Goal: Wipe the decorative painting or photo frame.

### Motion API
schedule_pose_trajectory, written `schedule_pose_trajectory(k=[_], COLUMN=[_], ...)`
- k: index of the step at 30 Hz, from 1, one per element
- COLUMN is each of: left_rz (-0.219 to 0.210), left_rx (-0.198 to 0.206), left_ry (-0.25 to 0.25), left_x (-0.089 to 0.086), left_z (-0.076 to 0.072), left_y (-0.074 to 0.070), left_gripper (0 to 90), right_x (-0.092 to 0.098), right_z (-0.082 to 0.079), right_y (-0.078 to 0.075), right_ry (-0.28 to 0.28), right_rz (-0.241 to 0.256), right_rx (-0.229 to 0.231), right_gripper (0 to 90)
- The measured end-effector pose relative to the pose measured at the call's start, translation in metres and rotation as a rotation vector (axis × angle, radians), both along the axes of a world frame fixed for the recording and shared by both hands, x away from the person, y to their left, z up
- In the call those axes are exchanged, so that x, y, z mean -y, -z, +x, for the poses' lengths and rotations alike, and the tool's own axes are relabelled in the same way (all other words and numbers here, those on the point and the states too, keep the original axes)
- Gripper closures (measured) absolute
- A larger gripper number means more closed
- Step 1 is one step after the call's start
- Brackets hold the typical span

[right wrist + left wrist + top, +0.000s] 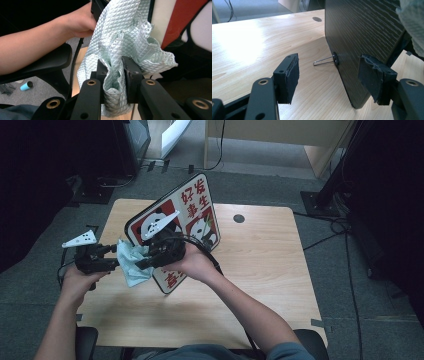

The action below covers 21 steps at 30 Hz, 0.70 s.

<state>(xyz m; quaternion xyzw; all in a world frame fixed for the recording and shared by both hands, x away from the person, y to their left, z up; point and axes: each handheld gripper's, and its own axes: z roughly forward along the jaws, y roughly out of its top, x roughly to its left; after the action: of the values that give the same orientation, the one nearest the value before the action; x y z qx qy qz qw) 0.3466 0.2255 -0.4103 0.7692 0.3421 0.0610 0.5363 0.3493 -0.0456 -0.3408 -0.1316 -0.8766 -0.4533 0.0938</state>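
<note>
Pale-green cloth (117, 50) is pinched tight in your right gripper (117, 72), just left of the panda sign (195, 215). Left gripper (329, 75) is wide open, holding nothing, straddling the sign's bottom edge. Wipe w/ the right.

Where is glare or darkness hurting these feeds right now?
Left gripper view: strong glare washes out the table at left, and the board's back is dark. High view: corners fall into black shadow, table evenly lit. Right gripper view: the cloth is sharp, background top left black.
</note>
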Motion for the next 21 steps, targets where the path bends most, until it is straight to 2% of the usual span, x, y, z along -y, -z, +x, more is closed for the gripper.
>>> schedule_pose_trajectory(k=[9, 15, 21], left_rz=[0.007, 0.036, 0.038], left_rx=[-0.011, -0.025, -0.029], left_ry=[-0.004, -0.001, 0.002], left_x=[0.0, 0.002, 0.003], left_z=[0.0, 0.001, 0.001], left_y=[0.0, 0.001, 0.001], left_gripper=[33.2, 33.3, 33.2], right_x=[0.003, 0.006, 0.008], right_z=[-0.002, -0.003, -0.003], right_y=[0.011, 0.017, 0.022], right_ry=[0.004, 0.002, 0.008], right_rz=[-0.008, -0.008, -0.012], right_rx=[-0.018, -0.021, -0.027], right_gripper=[77.8, 77.8, 77.8])
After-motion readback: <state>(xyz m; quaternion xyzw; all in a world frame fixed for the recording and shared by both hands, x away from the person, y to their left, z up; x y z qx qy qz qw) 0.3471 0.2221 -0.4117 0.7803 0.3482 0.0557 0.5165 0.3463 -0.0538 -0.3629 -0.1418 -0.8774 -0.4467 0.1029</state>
